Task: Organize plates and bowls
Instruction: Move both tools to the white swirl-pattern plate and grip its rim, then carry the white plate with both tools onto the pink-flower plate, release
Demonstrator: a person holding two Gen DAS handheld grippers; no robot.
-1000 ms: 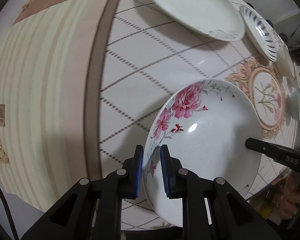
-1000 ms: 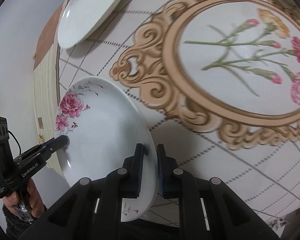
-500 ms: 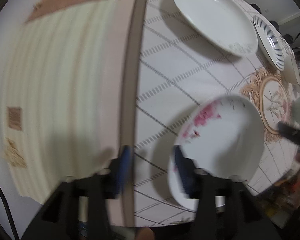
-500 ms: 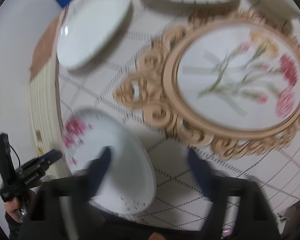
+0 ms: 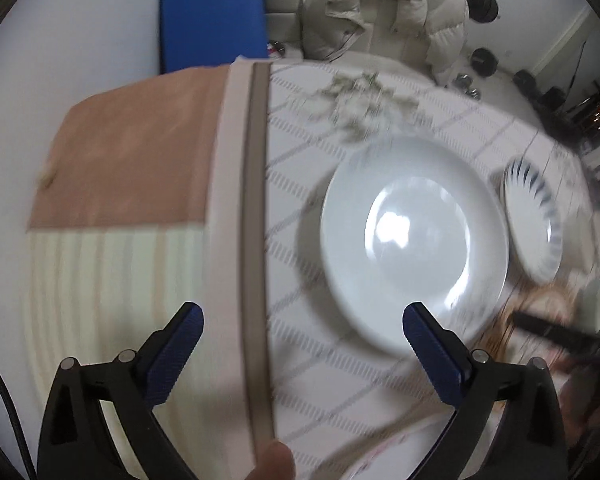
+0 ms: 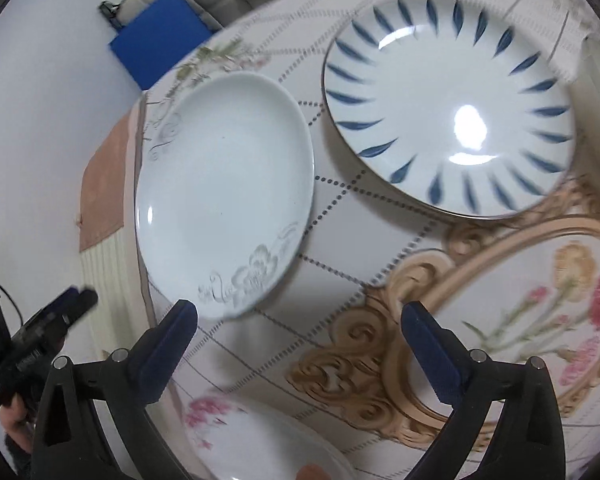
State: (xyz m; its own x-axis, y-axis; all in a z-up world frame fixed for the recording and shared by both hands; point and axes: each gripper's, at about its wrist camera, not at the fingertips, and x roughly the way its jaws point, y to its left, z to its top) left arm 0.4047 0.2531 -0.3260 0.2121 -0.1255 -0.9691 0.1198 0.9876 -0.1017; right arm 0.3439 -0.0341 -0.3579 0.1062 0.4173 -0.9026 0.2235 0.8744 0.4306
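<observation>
My left gripper (image 5: 303, 334) is open and empty, raised over the table's left edge, with a plain white plate (image 5: 414, 240) lying ahead of it. My right gripper (image 6: 299, 334) is open and empty above the table. The same white plate with a grey flower motif (image 6: 224, 184) lies ahead of it to the left. A white plate with blue leaf strokes (image 6: 448, 112) lies ahead to the right, and it also shows in the left wrist view (image 5: 530, 222). The pink rose plate (image 6: 260, 440) rests flat on the table just under the right gripper.
The table wears a white checked cloth with a gold-framed flower medallion (image 6: 512, 312). Its left edge (image 5: 254, 240) drops to a striped cloth side. A blue board (image 5: 212, 20) and a pale puffy jacket (image 5: 384, 12) stand beyond the table.
Both grippers let go of the pink rose plate, opened wide and lifted away. The views swung toward the far plates; the rose plate now lies on the table.
</observation>
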